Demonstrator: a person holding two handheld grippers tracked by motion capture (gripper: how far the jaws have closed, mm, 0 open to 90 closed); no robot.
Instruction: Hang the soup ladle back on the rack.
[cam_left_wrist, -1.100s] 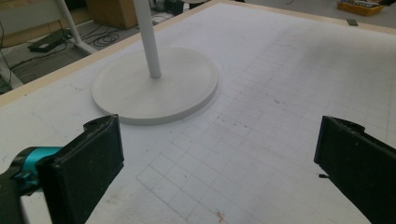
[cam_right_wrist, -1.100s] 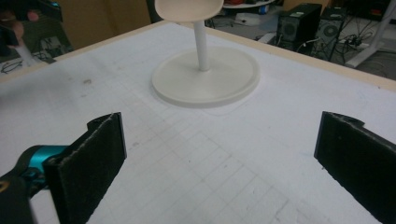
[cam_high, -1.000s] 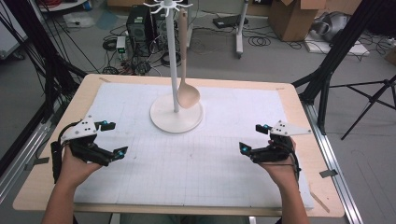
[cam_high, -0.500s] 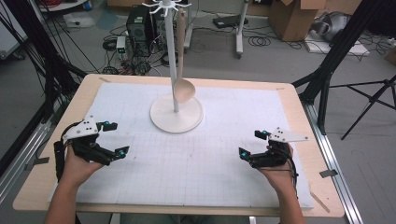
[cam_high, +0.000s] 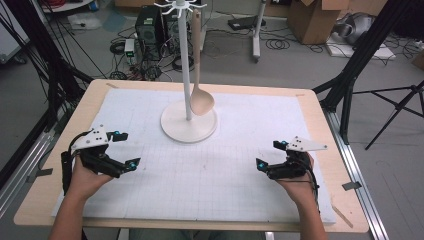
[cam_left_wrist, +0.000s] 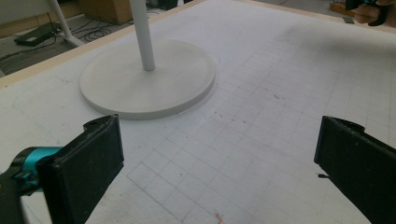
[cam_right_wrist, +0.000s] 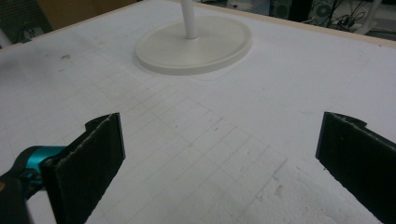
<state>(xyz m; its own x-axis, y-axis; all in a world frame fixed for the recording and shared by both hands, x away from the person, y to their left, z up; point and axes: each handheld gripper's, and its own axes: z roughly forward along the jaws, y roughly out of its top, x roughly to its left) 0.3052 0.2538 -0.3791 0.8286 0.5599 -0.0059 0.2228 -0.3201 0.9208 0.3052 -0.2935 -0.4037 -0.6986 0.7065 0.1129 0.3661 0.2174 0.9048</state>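
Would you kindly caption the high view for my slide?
Two open grippers, left gripper and right gripper, rest on the table before a spoon hanging from a stand.

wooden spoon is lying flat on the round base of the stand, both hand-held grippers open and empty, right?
Not quite. The wooden spoon hangs from a hook at the top of the stand, bowl down above the round base, as the high view shows. Both hand-held grippers are open and empty.

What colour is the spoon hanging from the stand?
Pale wood, a light tan; the spoon shows best in the high view, hanging beside the white stand.
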